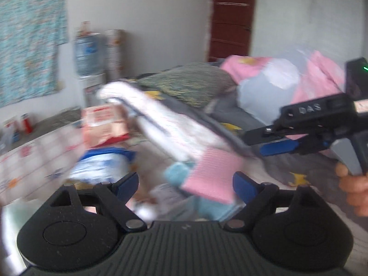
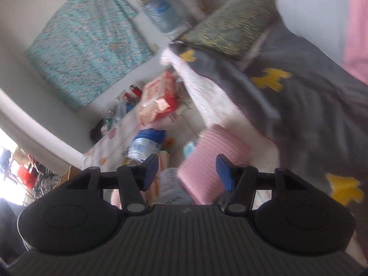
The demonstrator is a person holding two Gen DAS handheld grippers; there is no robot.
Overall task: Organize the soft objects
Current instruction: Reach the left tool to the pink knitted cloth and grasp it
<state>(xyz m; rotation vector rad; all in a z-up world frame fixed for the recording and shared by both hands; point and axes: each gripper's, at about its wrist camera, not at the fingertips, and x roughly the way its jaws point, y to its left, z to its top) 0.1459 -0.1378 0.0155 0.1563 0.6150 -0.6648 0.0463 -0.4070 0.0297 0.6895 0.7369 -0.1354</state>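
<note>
A folded pink ribbed cloth (image 1: pixel 211 177) (image 2: pixel 207 170) lies on the bed beside a light blue soft item (image 1: pixel 177 172). Above it runs the turned-back edge of a grey blanket (image 2: pixel 299 105) with yellow shapes and a white fleecy underside (image 1: pixel 165 119). My left gripper (image 1: pixel 185 187) is open, with the pink cloth lying between and beyond its blue fingers, pads apart from it. My right gripper (image 2: pixel 187 172) is also open over the same cloth; in the left wrist view the right gripper (image 1: pixel 255 142) comes in from the right, held by a hand (image 1: pixel 354 188). Both views are blurred.
A green patterned pillow (image 1: pixel 191 85) and a pink, blue and white quilt (image 1: pixel 276 85) lie further back on the bed. An orange-red tissue pack (image 1: pixel 105 124), a blue-and-white pack (image 1: pixel 103 168), a water dispenser (image 1: pixel 88 55) and a teal cloth on the wall (image 1: pixel 27 41) are at left.
</note>
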